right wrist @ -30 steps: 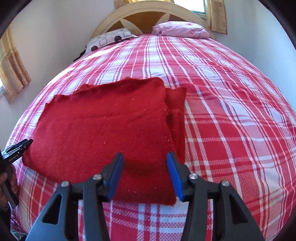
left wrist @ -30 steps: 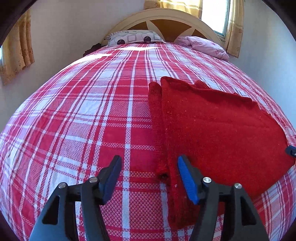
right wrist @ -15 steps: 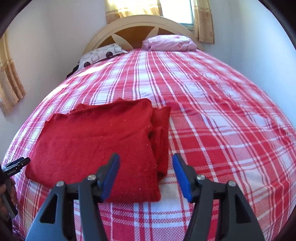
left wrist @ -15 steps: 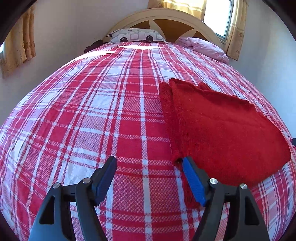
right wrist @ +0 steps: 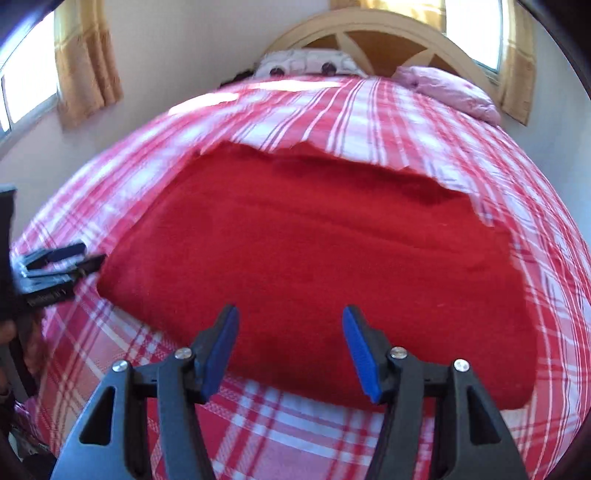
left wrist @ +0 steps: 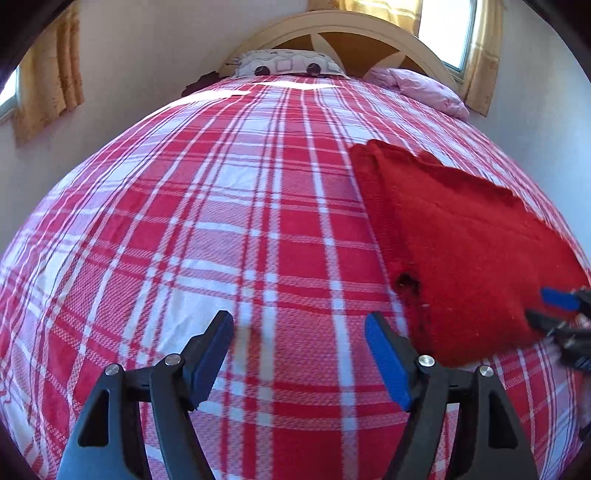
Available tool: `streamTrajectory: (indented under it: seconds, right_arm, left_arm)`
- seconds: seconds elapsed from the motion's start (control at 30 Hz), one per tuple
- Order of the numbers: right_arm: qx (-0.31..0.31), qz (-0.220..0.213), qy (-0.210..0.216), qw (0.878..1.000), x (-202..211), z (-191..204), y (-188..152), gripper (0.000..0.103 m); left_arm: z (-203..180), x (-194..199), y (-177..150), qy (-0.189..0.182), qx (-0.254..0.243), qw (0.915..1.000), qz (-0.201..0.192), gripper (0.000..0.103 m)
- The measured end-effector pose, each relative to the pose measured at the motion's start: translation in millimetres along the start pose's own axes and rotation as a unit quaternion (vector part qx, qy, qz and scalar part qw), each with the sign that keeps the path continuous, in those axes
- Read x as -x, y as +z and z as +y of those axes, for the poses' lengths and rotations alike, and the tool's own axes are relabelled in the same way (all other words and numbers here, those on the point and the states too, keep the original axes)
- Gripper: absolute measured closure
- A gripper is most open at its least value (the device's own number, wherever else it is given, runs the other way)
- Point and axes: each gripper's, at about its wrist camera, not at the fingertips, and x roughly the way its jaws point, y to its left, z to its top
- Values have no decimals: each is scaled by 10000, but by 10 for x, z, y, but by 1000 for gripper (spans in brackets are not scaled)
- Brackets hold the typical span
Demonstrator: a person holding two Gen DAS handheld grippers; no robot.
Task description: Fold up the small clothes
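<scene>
A folded red knit garment lies flat on the red-and-white plaid bedspread, with narrower folded layers showing along its left edge. In the left wrist view my left gripper is open over bare bedspread, just left of the garment's near corner, holding nothing. My right gripper shows at that view's right edge, by the garment's near side. In the right wrist view the garment fills the middle, and my right gripper stands open above its near edge, with nothing pinched. The left gripper is at the garment's left corner.
At the head of the bed are a patterned pillow, a pink pillow and an arched wooden headboard. Walls and curtained windows flank the bed. The bedspread runs on toward the near edge.
My left gripper slid left off the garment's folded edge onto bare bedspread. My right gripper swung left from the garment's right side to its near middle, and its jaws widened.
</scene>
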Motion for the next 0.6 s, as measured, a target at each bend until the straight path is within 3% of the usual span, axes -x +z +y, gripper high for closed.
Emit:
streamTrajectory:
  seconds: [0.03, 0.13, 0.3, 0.43, 0.6]
  right_arm:
    - [81, 257, -98, 9996, -122, 48, -20, 39]
    - [186, 137, -336, 9992, -101, 119, -39, 36]
    - [142, -252, 72, 9996, 94, 338, 98, 37]
    - [549, 276, -33, 9981, -249, 666, 105, 38]
    - [417, 158, -29, 9990, -249, 566, 118, 38]
  left_arm:
    - [61, 20, -2, -50, 99, 9999, -46, 29]
    - [229, 62, -13, -150, 406, 9989, -187, 29]
    - [295, 62, -33, -444, 627, 9968, -209, 24]
    - [308, 83, -53, -546, 631, 9963, -225, 24]
    - [391, 106, -70, -781, 816, 9932, -288, 24]
